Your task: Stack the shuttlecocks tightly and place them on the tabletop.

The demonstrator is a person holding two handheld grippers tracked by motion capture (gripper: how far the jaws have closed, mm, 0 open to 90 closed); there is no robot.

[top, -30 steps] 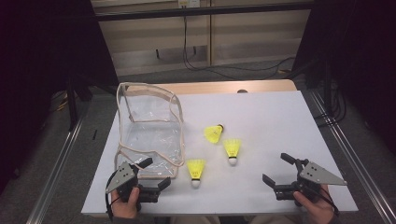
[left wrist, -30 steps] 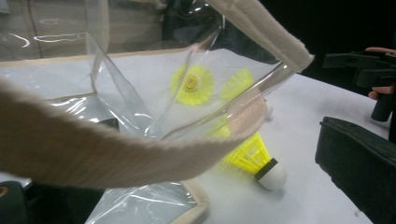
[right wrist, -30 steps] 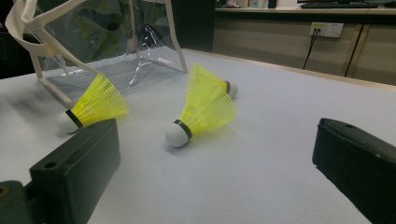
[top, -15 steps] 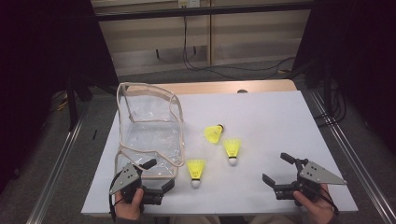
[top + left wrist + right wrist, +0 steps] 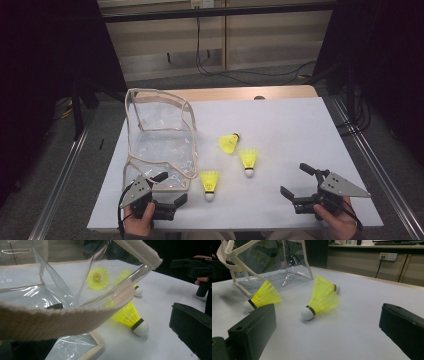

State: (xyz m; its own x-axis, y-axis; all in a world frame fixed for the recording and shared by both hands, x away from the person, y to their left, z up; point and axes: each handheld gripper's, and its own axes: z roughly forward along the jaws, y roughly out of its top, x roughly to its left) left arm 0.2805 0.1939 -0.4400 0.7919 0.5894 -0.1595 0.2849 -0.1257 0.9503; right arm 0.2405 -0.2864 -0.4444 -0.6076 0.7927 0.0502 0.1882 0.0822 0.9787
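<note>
Left gripper (image 5: 169, 189) sits at the near-left table (image 5: 300, 125) edge, jaws spread wide, right by the near corner of the clear bag (image 5: 160, 140). Right gripper (image 5: 295, 181) near-right, jaws spread too, holding nothing. Three yellow shuttlecocks (image 5: 210, 181) lie btwn them, just right of the bag.

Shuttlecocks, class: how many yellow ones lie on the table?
3. The near shuttlecock lies beside the clear bag, by the left tongs; the middle shuttlecock and the far shuttlecock lie mid-table. None shows inside the bag.
</note>
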